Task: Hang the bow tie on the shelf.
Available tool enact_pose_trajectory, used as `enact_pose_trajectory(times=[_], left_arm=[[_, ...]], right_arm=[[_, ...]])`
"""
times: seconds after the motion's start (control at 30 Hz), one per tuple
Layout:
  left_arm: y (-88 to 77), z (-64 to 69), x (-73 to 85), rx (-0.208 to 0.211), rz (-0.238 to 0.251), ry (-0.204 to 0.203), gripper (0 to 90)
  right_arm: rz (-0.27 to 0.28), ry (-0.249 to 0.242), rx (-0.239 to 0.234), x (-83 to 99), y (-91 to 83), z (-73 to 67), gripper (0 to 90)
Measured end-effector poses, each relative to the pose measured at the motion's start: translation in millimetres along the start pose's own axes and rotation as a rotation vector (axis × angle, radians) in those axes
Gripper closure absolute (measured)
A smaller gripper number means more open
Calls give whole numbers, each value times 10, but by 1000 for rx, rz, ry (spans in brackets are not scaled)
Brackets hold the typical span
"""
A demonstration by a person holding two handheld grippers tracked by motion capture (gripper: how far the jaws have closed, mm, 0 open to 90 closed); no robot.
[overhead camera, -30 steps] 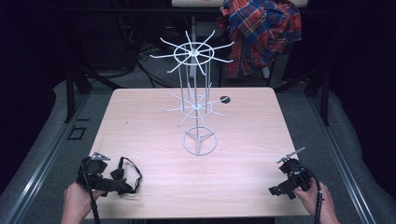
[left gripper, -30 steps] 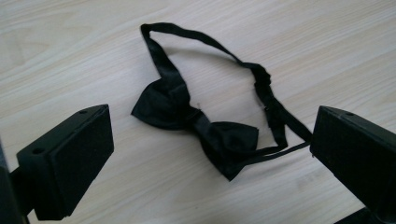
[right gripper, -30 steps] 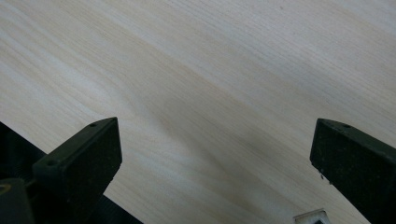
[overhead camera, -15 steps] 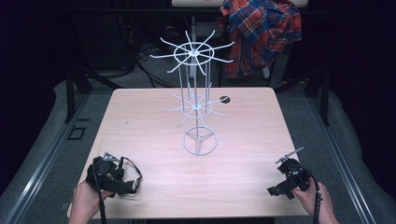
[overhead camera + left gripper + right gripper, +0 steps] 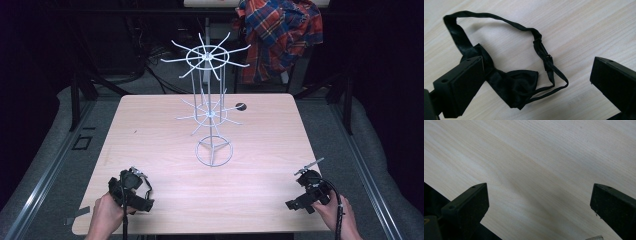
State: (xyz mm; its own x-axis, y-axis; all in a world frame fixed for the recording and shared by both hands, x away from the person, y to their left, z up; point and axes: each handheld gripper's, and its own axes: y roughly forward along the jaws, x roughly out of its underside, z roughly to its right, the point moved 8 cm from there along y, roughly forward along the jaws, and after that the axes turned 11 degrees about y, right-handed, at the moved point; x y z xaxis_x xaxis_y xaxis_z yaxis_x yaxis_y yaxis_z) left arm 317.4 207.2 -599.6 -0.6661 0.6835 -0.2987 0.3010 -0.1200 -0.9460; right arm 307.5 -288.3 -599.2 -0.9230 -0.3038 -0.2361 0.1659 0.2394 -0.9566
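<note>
Black satin, a bow tie (image 5: 516, 85) lies flat on the pale wooden surface (image 5: 165, 145) at its near left corner, strap looped out beyond the knot. The left claw (image 5: 534, 82) hangs over it with jaws spread wide on either side, one jaw overlapping the bow's edge. The right claw (image 5: 539, 207), equally wide apart, sits over bare wood near the right corner. A white wire rack (image 5: 210, 107) stands mid-surface, well apart.

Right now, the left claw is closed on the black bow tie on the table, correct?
Not quite. The left claw is open, its jaws standing wide apart over the black bow tie, which lies loose on the table. The left gripper view shows this.
</note>
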Motion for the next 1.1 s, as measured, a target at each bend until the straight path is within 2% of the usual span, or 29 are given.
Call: enact_pose_trajectory(times=[0.07, 0.17, 0.23, 0.33, 0.4, 0.47, 0.5, 0.57, 0.6, 0.73, 0.77, 0.8, 0.83, 0.9, 0.93, 1.07, 1.1], left_arm=[[28, -2, 19, -7, -28, 1, 16], [42, -7, 32, -16, -40, 6, 136], [49, -5, 33, -21, -44, 6, 182], [67, 14, 25, -3, -42, 14, 299], [70, 21, 26, 4, -42, 15, 318], [83, 34, 31, 17, -49, 25, 374], [89, 43, 35, 20, -56, 32, 394], [105, 51, 47, 16, -74, 52, 452], [122, 61, 51, 17, -83, 61, 498], [136, 67, 53, 21, -87, 70, 607], [136, 65, 52, 21, -85, 72, 607], [137, 65, 53, 22, -83, 72, 657], [138, 63, 55, 23, -82, 73, 657], [145, 57, 65, 24, -88, 75, 718], [152, 50, 76, 21, -96, 75, 736], [158, 43, 83, 12, -107, 81, 780], [159, 43, 82, 12, -107, 81, 797]], right_arm=[[-10, 3, 0, 7, -7, -4, 15], [-15, -7, 5, 9, -6, 6, 15], [-19, -8, 7, 10, -6, 8, 15], [-10, -9, 6, 3, 2, 8, 15], [-8, -9, -3, 2, 7, 0, 16], [-16, -12, 10, 7, -1, 11, 16], [-9, -6, -1, 3, 1, -3, 16], [-19, -10, 13, 11, -12, 9, 16], [5, 6, 9, 5, 5, -3, 16], [8, 6, 11, 3, 4, -4, 16], [8, 6, 11, 3, 4, -4, 16], [8, 6, 12, 3, 5, -4, 16], [8, 6, 12, 3, 5, -4, 16], [-3, -6, 9, 7, 1, 2, 16], [-24, -24, 15, 12, -12, 16, 16], [-19, -23, 15, 10, -3, 11, 16], [-25, -9, 2, 15, 0, -9, 16]])
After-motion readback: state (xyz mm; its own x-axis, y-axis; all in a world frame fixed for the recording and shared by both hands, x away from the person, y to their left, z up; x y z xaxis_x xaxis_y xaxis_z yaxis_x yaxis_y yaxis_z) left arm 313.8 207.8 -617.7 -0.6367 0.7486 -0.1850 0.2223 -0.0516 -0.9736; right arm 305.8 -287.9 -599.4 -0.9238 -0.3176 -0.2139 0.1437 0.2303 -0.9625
